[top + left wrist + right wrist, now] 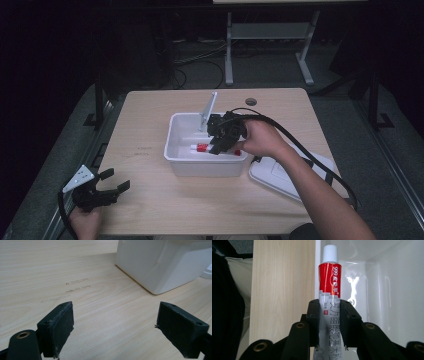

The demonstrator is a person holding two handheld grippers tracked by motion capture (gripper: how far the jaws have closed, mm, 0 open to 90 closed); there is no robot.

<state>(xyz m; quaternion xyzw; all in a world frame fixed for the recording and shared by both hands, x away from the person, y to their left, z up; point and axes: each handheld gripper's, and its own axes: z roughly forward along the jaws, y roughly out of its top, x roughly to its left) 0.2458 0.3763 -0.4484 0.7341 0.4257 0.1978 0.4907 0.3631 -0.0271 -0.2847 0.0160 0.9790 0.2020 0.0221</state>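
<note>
One tube (329, 287) was clamped in the right hand-held gripper (222, 142), inside the one white bin (176, 150) on the desk (150, 210). One lid (280, 177) lay beside the bin. The left hand-held gripper (107, 186) rested with jaws apart, empty, at the desk's near corner.

Bare forearms, no sleeves. Black left gripper (112, 182) topped by grey three-cornered plate; black right gripper (329, 322) with brass-ringed screw holes, thick black cable trailing.
</note>
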